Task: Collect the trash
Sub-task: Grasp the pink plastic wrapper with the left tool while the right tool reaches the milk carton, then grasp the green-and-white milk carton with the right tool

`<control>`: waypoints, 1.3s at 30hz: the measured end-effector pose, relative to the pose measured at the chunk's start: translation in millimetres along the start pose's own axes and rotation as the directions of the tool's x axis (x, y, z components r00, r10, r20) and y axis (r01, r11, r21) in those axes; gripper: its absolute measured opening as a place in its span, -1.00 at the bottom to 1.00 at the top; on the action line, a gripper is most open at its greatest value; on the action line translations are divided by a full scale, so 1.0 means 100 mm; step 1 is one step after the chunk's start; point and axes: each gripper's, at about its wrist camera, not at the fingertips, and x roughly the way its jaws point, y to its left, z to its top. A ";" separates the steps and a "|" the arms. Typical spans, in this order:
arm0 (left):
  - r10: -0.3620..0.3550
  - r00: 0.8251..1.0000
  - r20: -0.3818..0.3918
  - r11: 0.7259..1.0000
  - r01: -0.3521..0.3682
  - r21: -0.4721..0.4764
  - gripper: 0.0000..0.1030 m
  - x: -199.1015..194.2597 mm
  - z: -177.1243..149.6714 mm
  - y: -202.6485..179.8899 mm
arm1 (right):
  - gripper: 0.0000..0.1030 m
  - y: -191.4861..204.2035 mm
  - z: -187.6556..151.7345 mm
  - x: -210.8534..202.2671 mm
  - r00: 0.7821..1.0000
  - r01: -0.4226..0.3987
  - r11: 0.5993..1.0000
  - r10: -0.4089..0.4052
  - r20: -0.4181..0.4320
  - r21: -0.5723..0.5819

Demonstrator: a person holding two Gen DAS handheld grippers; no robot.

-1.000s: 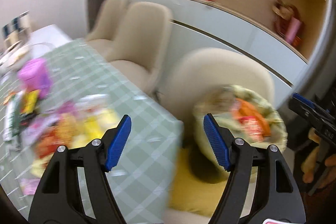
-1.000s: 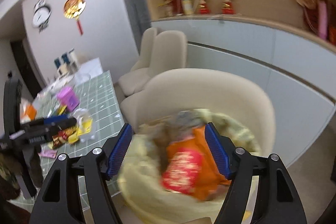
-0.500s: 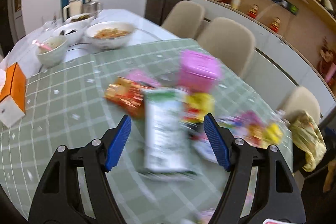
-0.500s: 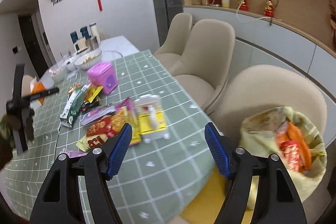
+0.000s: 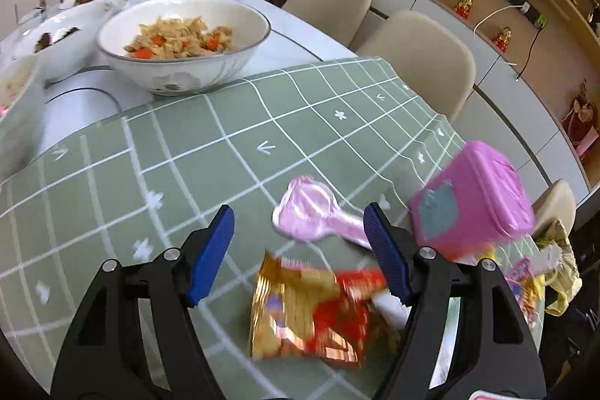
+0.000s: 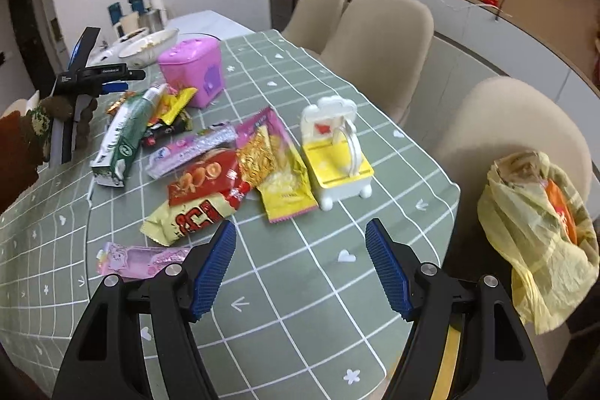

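My left gripper (image 5: 302, 246) is open and empty, low over the green checked tablecloth (image 5: 210, 145). A gold and red snack wrapper (image 5: 307, 313) lies just under its fingers, with a pink foil lid (image 5: 311, 216) beyond it. My right gripper (image 6: 300, 265) is also open and empty, above bare cloth near the table's front edge. Ahead of it lie a red wrapper (image 6: 202, 182), a yellow wrapper (image 6: 285, 190), a pink wrapper (image 6: 138, 261) and a green and white carton (image 6: 123, 141). A yellow trash bag (image 6: 540, 223), holding trash, sits on the beige chair (image 6: 525, 122) at right.
A pink box (image 6: 193, 74) and a yellow and white toy container (image 6: 337, 152) stand among the wrappers. Bowls of food (image 5: 183, 40) and cups stand at the table's far end. Beige chairs (image 6: 378, 40) line the right side, with cabinets behind.
Both views swung from the trash bag on the chair to the table. The left gripper moved far along the table to the wrappers by the pink box. Both stayed open.
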 end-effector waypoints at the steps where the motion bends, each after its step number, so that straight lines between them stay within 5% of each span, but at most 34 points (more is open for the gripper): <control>1: -0.004 1.000 0.000 1.000 0.004 0.009 0.31 0.06 0.01 -0.02 | 0.32 -0.01 0.00 0.01 1.000 0.009 1.000 -0.009 -0.004 0.007; 5: 0.061 0.998 -0.032 0.995 -0.058 0.078 0.31 0.32 0.04 -0.16 | 0.32 0.02 0.02 0.07 0.999 0.044 0.999 -0.044 -0.030 0.016; 9: 0.051 0.998 -0.029 0.992 -0.047 0.118 -0.31 0.28 -0.07 -0.25 | 0.32 0.12 0.04 0.06 0.999 0.046 0.999 -0.046 -0.029 -0.004; 15: -0.039 0.999 -0.034 0.997 0.041 0.059 -0.33 -0.03 -0.39 -0.29 | 0.32 0.26 0.23 0.04 1.000 0.007 1.000 -0.007 0.001 -0.018; 22: -0.123 0.992 -0.042 0.992 0.122 -0.016 -0.33 -0.41 -0.74 -0.40 | 0.32 0.67 0.58 0.17 0.989 -0.145 0.985 0.147 0.013 -0.091; 25: -0.123 0.992 -0.016 0.991 0.122 -0.046 -0.33 -0.57 -0.80 -0.40 | 0.32 0.94 0.70 0.26 0.978 -0.207 0.974 0.208 0.005 -0.095; 32: -0.059 0.996 0.068 0.990 0.068 -0.126 -0.33 -0.82 -0.78 -0.20 | 0.32 1.61 0.61 0.58 0.949 -0.308 0.947 0.312 -0.041 0.088; 37: -0.039 0.995 0.089 0.985 0.054 -0.164 -0.33 -0.91 -0.78 -0.06 | 0.32 2.05 0.60 0.89 0.938 -0.326 0.945 0.328 -0.113 0.031; 39: -0.031 0.995 0.091 0.983 0.046 -0.175 -0.33 -0.94 -0.82 0.00 | 0.30 2.04 0.61 1.00 0.917 -0.366 0.928 0.373 -0.140 0.069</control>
